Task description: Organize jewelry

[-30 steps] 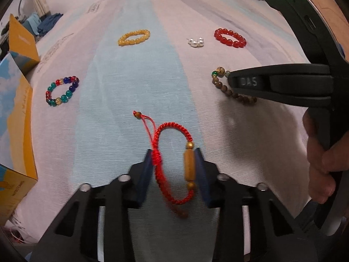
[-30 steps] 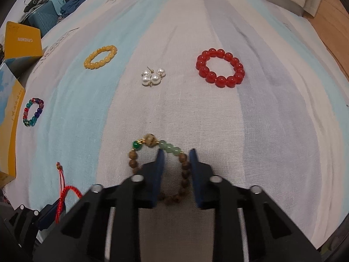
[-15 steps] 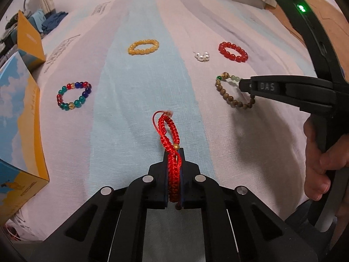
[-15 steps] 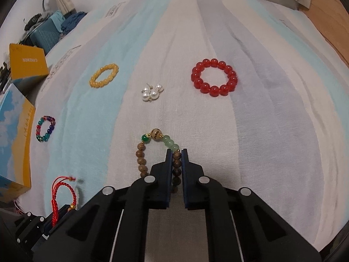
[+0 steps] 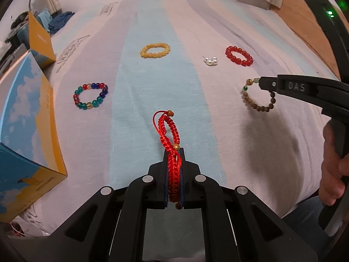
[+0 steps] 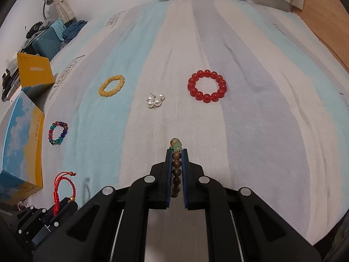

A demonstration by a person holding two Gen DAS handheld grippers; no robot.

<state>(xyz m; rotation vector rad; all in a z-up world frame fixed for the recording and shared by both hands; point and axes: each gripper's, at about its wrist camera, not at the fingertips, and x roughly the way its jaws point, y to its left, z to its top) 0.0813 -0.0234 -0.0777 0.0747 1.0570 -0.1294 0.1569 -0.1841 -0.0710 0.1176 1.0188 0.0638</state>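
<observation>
Two grippers, each clamped on a bracelet above the striped bedsheet [image 6: 261, 131].
Left gripper [image 5: 173, 152] pinches the red braided cord bracelet [image 5: 169, 128]; right gripper [image 6: 177, 152] pinches the brown wooden bead bracelet [image 6: 176, 166]. Yellow [image 5: 154, 50], red [image 6: 206, 86] and multicolour [image 5: 90, 96] bead bracelets and pearl earrings [image 6: 155, 101] lie flat mid-sheet.

L wrist cam sits low behind the left tongs [image 5: 174, 152], looking fwd and down across the striped bed [image 5: 218, 131]; R wrist cam does likewise behind the right tongs [image 6: 176, 152], set further right. Both close in, sharing the red bead bracelet [image 5: 239, 56] [image 6: 207, 89] and pearls [image 5: 210, 60] [image 6: 155, 101].
</observation>
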